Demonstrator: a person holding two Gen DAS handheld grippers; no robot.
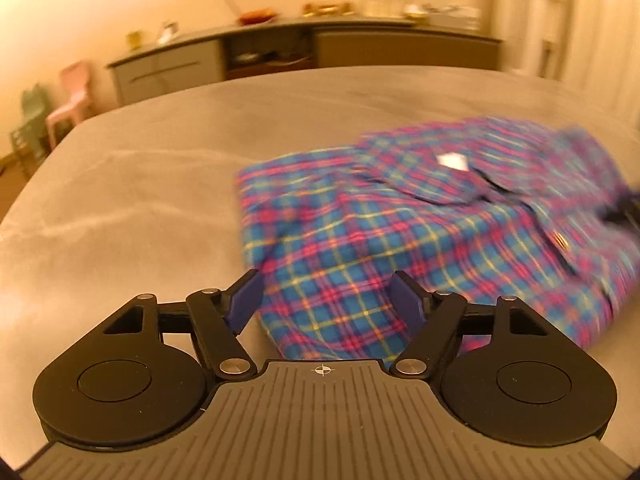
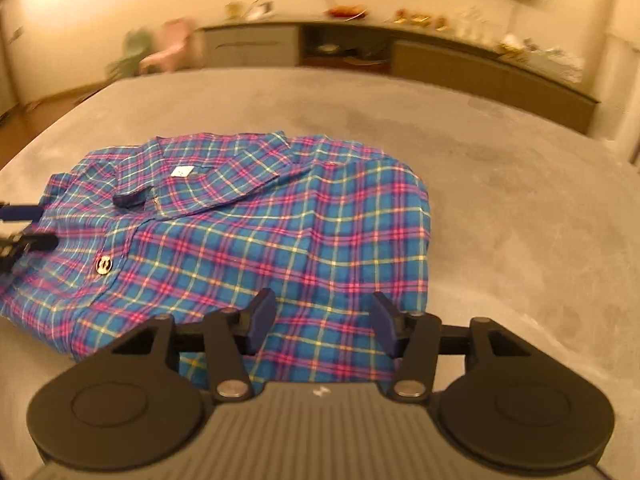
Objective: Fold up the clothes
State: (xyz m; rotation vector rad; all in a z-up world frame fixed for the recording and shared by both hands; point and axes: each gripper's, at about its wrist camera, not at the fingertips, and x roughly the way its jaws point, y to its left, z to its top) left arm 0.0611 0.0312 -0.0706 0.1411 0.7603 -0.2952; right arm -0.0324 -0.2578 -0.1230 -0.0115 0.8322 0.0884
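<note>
A blue, pink and yellow plaid shirt (image 1: 420,232) lies folded on the grey table (image 1: 140,200), collar and white label facing up. My left gripper (image 1: 326,300) hangs open over the shirt's near left corner, its blue pads (image 1: 244,300) apart and not pressing the cloth. In the right wrist view the same shirt (image 2: 256,232) fills the middle, with a button on its front. My right gripper (image 2: 324,320) stands open over the shirt's near edge, fabric showing between the fingers without being pinched. The left gripper's fingers (image 2: 24,214) show at the shirt's left side.
A long sideboard (image 1: 280,52) with dishes runs along the back wall. A pink chair (image 1: 72,96) and a green chair (image 1: 30,120) stand on the floor at the left. The table's rounded far edge (image 2: 360,76) curves behind the shirt.
</note>
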